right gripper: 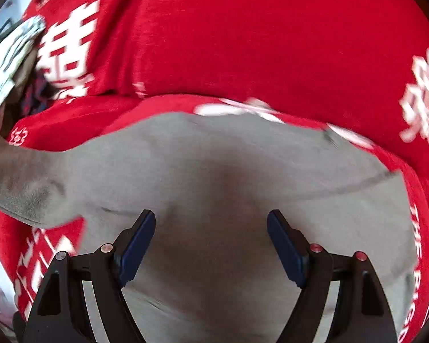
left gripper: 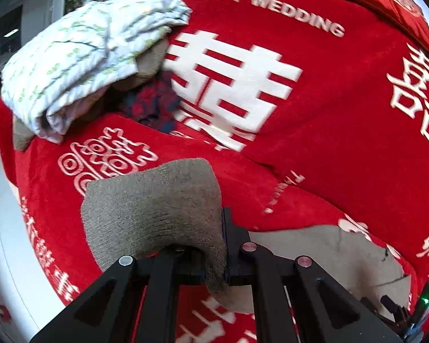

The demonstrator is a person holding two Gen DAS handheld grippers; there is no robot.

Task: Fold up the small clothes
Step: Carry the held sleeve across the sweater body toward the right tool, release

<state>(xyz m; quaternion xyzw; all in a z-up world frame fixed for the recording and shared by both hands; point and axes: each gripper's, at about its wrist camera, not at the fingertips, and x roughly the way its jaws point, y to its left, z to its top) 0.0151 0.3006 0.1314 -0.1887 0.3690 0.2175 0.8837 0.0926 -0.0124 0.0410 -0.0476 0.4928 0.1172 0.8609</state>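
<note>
A red wedding blanket (left gripper: 343, 91) with big white characters covers the whole work surface, pale floor showing off its left edge. At the far left sits one heap of waiting laundry (left gripper: 80, 54): a white leaf-print piece on top, something tan and something dark red and blue tucked under it; how many pieces are in there I can't tell.

Nearer in, the left gripper (left gripper: 224, 251) is clamped right down on an edge of the grey-brown knit garment (left gripper: 157, 211), and that edge drapes up over its fingers, clear of the blanket. The rest of the garment runs away to the right and lies spread flat.

Over to the right gripper (right gripper: 211, 245): jaws wide apart, nothing between them, poised over the middle of that same grey cloth (right gripper: 228, 165), blue pads (right gripper: 137, 245) showing on both sides.

So it looks like a fold in progress, one edge lifted to carry across. The next move likely calls for laying that edge over the flat part, squarely, with the right gripper pinning or smoothing the body.

Count: two grippers, one garment in hand, one heap waiting.
</note>
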